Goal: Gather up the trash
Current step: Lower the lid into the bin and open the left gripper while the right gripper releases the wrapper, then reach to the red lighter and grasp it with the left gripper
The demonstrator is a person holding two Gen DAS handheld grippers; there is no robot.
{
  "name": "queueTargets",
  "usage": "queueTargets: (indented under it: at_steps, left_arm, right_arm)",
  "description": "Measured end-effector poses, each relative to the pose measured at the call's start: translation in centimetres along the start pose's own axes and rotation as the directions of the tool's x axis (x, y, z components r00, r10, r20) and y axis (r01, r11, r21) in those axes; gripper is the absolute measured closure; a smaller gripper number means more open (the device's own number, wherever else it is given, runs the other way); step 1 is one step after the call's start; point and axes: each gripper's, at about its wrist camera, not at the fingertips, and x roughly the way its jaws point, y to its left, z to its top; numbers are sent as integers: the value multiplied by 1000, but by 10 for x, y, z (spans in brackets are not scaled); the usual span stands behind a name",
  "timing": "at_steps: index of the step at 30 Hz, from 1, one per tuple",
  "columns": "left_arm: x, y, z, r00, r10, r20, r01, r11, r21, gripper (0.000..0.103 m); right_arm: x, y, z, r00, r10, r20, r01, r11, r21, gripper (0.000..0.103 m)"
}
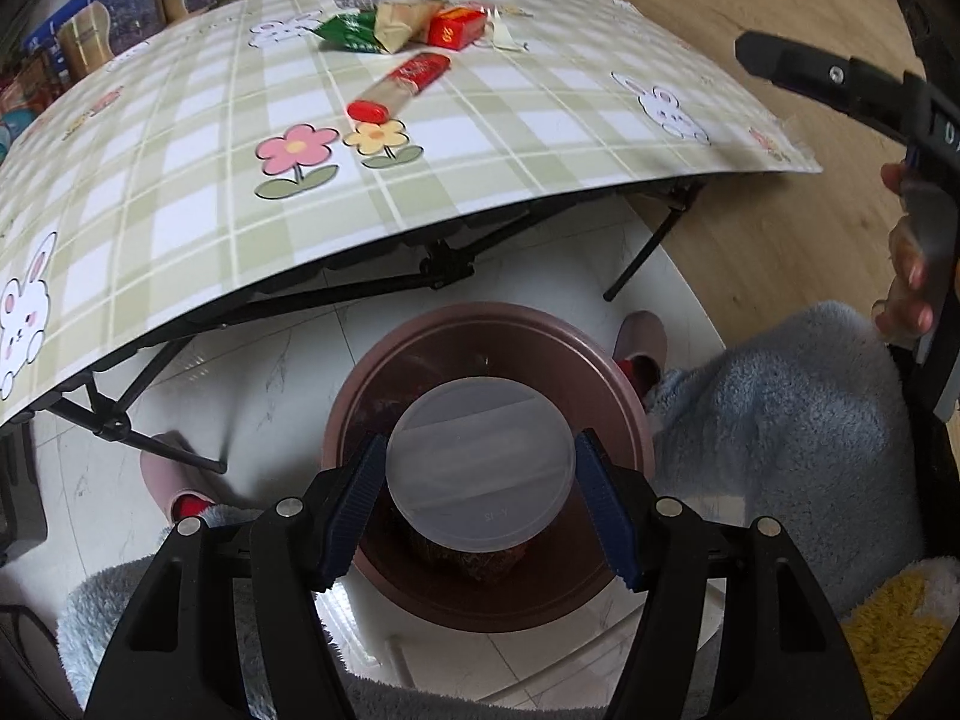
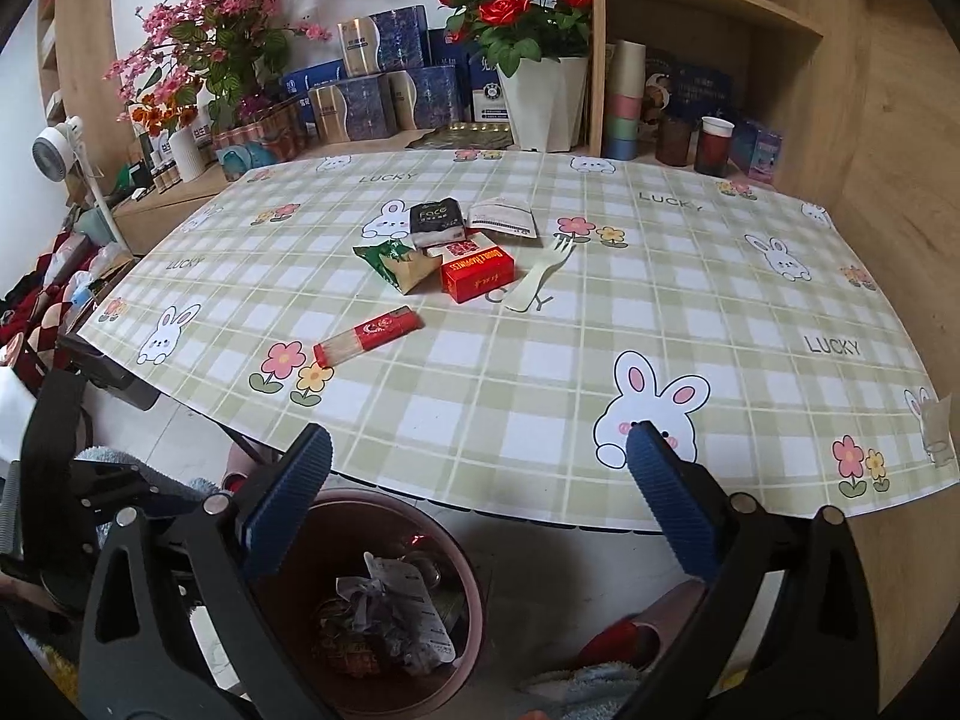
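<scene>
1. Green-and-white checked, rabbit-printed cloth covers the table (image 2: 540,372), with flowers and boxes crowding the shelves behind.
2. Left tongs (image 1: 480,498) are clamped on a round translucent plastic lid (image 1: 477,465), held directly above the brown round plastic trash bin (image 1: 624,414) on the floor.
3. Right tongs (image 2: 480,498) stand wide apart and empty, near the table's edge.
4. Trash left on the table: a red rectangular cardboard box (image 2: 478,273), a red-capped clear tube (image 2: 367,337), a cream plastic fork (image 2: 536,276), and some wrappers.
5. Risk: the lid seems gripped only by its rim, though distortion makes that uncertain; released off-centre, it could strike the bin's rim and roll away.
</scene>
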Motion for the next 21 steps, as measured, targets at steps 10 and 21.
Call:
queueTargets:
  at_steps: [10, 21]
  left_arm:
    - [-4, -3, 4, 999, -3, 33, 2, 1000, 4, 26]
    - [-55, 30, 24, 962, 36, 271, -2, 993, -122, 21]
  right_arm:
    - [3, 3, -1, 1000, -4, -8, 4, 1000, -12, 6]
    - [5, 1, 1, 1000, -19, -11, 19, 1000, -21, 6]
